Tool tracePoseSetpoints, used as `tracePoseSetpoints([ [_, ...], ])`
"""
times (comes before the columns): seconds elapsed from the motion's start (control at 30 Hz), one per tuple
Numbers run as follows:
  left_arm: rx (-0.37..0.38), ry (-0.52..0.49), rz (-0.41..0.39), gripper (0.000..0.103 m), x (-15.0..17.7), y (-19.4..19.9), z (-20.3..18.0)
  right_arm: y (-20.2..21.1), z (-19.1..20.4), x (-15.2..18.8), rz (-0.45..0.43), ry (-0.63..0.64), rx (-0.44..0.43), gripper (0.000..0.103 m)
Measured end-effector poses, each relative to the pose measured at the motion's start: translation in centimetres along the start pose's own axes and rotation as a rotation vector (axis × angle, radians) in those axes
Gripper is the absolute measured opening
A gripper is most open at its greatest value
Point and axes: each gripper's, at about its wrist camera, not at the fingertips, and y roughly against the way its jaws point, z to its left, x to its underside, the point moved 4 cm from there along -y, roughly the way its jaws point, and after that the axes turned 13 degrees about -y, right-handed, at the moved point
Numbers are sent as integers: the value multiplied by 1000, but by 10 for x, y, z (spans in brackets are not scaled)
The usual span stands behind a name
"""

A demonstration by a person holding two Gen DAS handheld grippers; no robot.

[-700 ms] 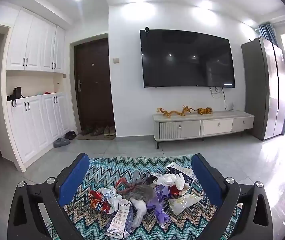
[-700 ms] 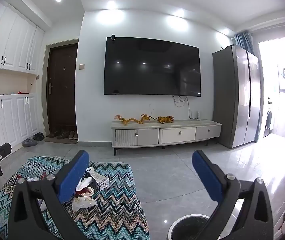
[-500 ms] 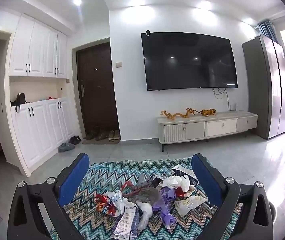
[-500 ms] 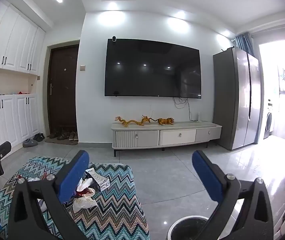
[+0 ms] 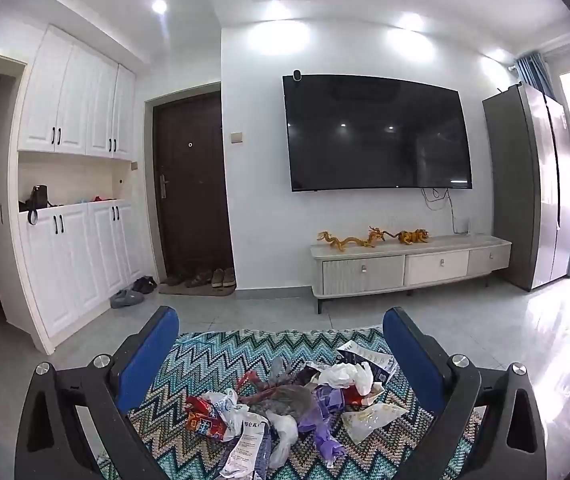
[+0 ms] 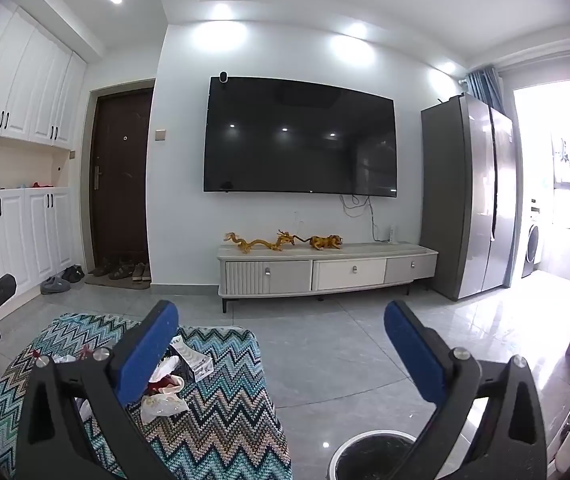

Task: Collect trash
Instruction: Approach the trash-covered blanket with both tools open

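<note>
On the zigzag cloth (image 5: 221,360), between the spread fingers of the left gripper (image 5: 281,354), the trash pile (image 5: 289,404) sprawls left to right. Only the right gripper (image 6: 281,354), also spread, shows the bin (image 6: 373,456) beside the cloth's right edge.

Two wrist views, both facing the TV wall

Our left camera looks low over the zigzag cloth (image 5: 221,364), close above the trash pile (image 5: 285,408). Our right camera sits further right, above the bin (image 6: 373,454). We share the television (image 5: 377,134), cabinet (image 6: 325,268), door and cloth.
</note>
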Motion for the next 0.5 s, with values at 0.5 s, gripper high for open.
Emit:
tracePoseSetpoints([
  [0.5,41,5,4,103,-3,-15,3,-2,6,-4,-7,13,9,103],
])
